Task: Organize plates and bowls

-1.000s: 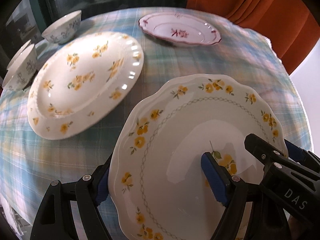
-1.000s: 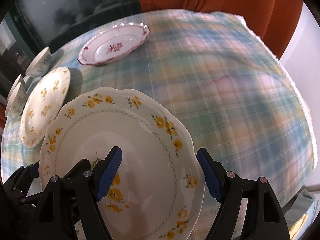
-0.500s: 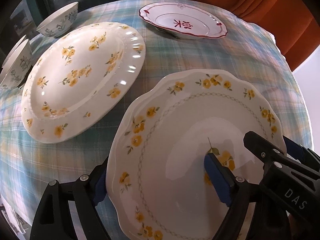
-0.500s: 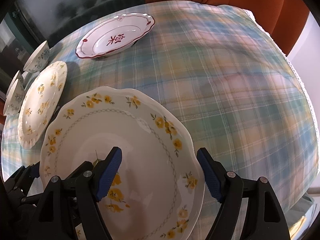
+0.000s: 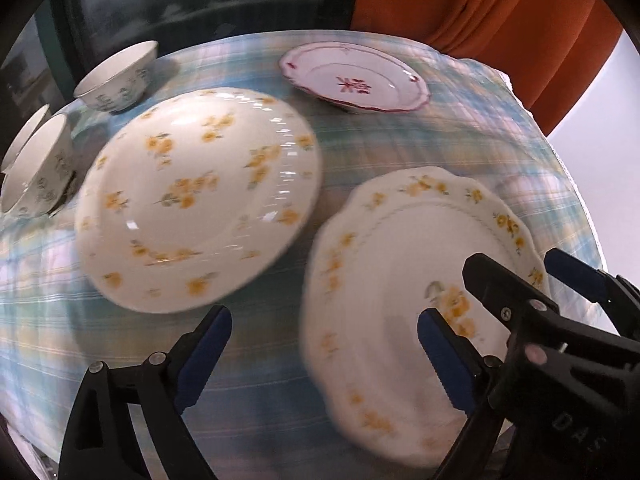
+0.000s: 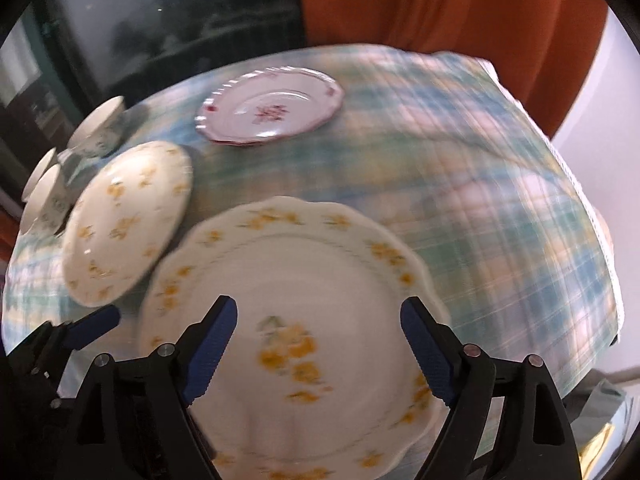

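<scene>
Right wrist view: your right tool (image 6: 318, 344) gapes wide above the scalloped yellow-flowered plate (image 6: 320, 280), gripping nothing; your left tool (image 5: 322, 350) is equally open and empty. Closing carelessly, you risk knocking it into the neighbouring plate (image 6: 128, 220).

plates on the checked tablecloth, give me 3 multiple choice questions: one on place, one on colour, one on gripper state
1. Where is the red-trimmed plate?
A. far side of the tablecloth
B. nearest the grippers
C. stacked on a bowl

2. What colour are the flowers on the scalloped plate?
A. blue
B. yellow
C. red

3. How is the right gripper?
A. shut on a bowl
B. open over the scalloped plate
C. out of view

Answers: A, it lies beyond the others; B, yellow blooms ring its rim; B, its fingers stand wide apart.
</scene>
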